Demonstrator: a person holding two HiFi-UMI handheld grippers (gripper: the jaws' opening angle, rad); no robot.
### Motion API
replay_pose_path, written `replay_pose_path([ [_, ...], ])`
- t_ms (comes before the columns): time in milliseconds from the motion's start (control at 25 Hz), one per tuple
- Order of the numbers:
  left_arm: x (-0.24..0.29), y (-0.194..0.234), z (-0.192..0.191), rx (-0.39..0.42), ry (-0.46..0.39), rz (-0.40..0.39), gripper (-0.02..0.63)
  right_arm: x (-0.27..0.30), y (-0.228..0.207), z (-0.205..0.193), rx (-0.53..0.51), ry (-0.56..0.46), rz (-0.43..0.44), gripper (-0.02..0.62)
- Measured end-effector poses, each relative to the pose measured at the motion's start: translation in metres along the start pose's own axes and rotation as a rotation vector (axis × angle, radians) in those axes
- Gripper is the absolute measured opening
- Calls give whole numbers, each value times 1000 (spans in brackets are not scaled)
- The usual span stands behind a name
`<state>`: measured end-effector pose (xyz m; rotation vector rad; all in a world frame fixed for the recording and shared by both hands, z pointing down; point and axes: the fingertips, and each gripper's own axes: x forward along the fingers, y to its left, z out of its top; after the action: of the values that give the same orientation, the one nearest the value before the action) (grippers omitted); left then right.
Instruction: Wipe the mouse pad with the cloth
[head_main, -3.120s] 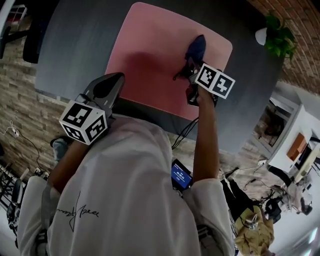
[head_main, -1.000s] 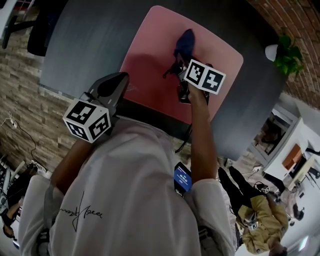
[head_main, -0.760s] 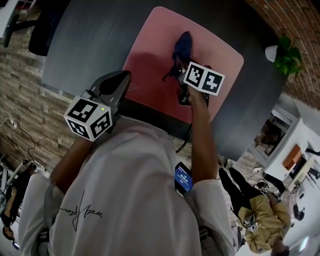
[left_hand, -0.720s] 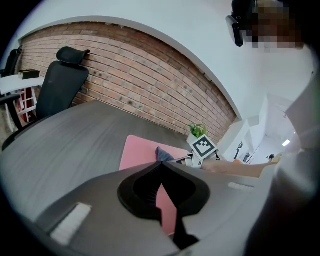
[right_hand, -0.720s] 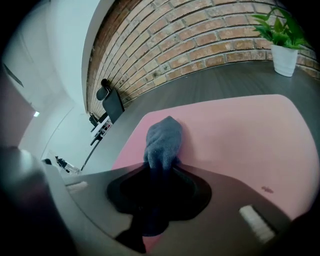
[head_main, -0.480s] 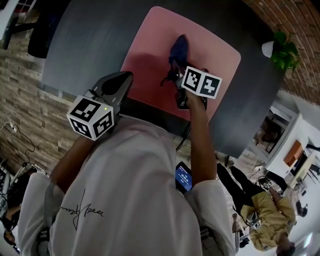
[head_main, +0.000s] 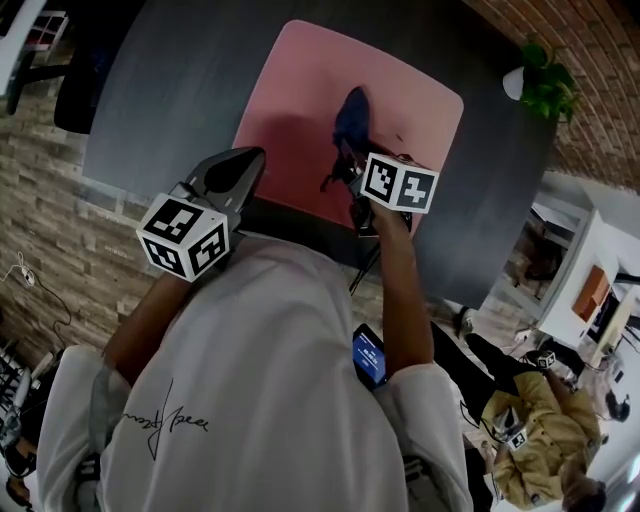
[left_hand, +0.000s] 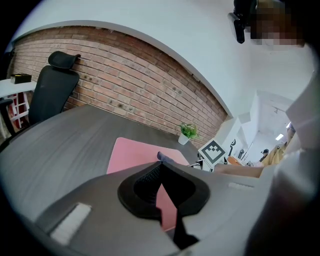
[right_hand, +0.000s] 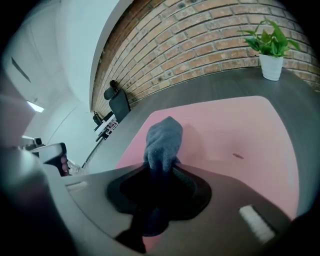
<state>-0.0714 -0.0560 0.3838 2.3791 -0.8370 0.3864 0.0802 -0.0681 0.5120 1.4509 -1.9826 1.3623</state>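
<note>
The right gripper has its jaws clamped on the blue cloth, whose bunched end rests about mid-way across the pink mouse pad. Only a narrow wad touches it. A hard drag might tug it loose, or miss the dark speck alongside. The left gripper, jaws together on nothing, hovers by the pad's near edge and doesn't seem to pin it, so the pad could creep across the desk.

dark grey table, small potted plant by the brick wall, black office chair beyond
</note>
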Motion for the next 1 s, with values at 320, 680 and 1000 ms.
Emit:
replay_pose_path([
  [320, 1, -19, 1, 13, -29, -20, 12, -28, 18, -2, -30, -60, 28, 92],
  [680, -1, -35, 3, 60, -51, -29, 12, -57, 36, -10, -39, -123, 47, 89],
  [1000, -1, -47, 5, 72, -67, -47, 12, -82, 45, -19, -94, -157, 34, 87],
])
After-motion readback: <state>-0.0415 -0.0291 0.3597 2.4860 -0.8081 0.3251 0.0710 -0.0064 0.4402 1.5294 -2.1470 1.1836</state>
